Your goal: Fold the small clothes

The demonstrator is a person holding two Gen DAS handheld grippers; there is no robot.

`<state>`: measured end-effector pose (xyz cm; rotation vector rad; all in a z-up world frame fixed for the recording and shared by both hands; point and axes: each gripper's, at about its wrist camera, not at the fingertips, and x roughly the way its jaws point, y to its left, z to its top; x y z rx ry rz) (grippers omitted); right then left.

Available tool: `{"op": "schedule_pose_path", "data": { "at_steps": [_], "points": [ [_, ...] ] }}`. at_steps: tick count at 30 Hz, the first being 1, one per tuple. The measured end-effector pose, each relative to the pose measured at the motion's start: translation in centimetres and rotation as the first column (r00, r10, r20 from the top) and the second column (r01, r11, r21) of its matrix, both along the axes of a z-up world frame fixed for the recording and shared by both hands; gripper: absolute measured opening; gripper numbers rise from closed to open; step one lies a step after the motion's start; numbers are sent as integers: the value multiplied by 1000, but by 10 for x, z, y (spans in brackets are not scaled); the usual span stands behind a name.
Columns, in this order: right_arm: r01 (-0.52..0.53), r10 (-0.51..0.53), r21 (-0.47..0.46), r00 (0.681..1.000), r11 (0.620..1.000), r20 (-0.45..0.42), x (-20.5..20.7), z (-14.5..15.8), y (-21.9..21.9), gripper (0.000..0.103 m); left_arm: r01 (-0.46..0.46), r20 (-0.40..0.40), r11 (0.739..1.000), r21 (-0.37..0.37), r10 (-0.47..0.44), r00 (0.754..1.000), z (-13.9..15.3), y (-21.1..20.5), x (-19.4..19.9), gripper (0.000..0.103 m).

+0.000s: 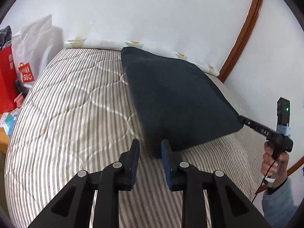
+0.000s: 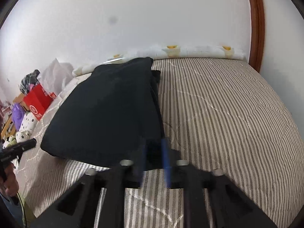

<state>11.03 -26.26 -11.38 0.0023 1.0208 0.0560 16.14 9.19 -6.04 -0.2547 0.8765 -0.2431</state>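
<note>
A dark navy garment [image 1: 176, 102] lies on the striped bed, folded into a rough rectangle; it also shows in the right wrist view [image 2: 114, 110]. My left gripper [image 1: 150, 148] is open, its blue-padded fingers standing either side of the garment's near corner. My right gripper [image 2: 153, 152] has its jaws parted around the garment's other near corner; the view is blurred there. In the left wrist view the right gripper's fingers [image 1: 245, 122] reach to the garment's right corner.
The striped quilt [image 2: 228, 114] covers the bed. A white wall and a rolled pale blanket [image 2: 190, 52] run along the far edge. Shopping bags [image 1: 22, 60], a red box [image 2: 38, 102] and soft toys [image 2: 24, 125] sit off the left side. A wooden frame [image 1: 243, 32] stands right.
</note>
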Motion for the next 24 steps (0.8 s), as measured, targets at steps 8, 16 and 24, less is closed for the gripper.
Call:
{"op": "schedule_pose_path", "data": {
  "at_steps": [8, 16, 24],
  "points": [
    [-43, 43, -22, 999, 999, -8, -5, 9, -4, 4, 12, 1, 999, 32, -12, 1000, 2, -7, 40, 35],
    [-85, 86, -25, 996, 996, 32, 63, 18, 20, 11, -16, -22, 998, 65, 18, 1000, -6, -8, 98, 38],
    [-67, 66, -36, 997, 997, -39, 150, -6, 29, 21, -28, -36, 994, 103, 32, 999, -8, -6, 159, 38]
  ]
}}
